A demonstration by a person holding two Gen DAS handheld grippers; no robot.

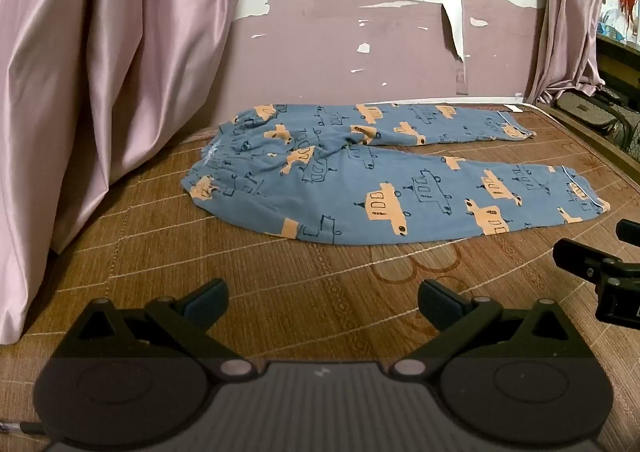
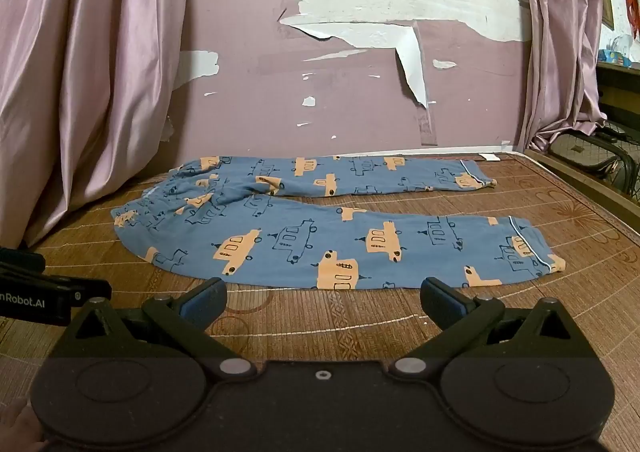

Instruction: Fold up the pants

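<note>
Both grippers hover spread wide over a woven bamboo mat (image 1: 168, 252), the left gripper (image 1: 323, 298) and the right gripper (image 2: 324, 298) each with jaws fully apart and nothing between them. Neither touches the blue pants (image 2: 320, 244), which lie flat and unfolded on the mat just beyond the fingertips, printed with orange and outlined cars. Seen from the right wrist, the waistband (image 2: 160, 200) sits at the pants' left end, near a pink satin curtain (image 2: 88, 72), and the two legs run rightward, slightly apart, to white-piped cuffs (image 2: 532, 252). The near leg lies closest to the grippers; the far leg lies close to a pink wall (image 2: 360, 100) with peeling paint behind the pants. In the left wrist view the right gripper's black body enters at the right edge, near the pants' near cuff (image 1: 584, 192). A second curtain (image 1: 568, 20) hangs beyond the cuff end.
</note>
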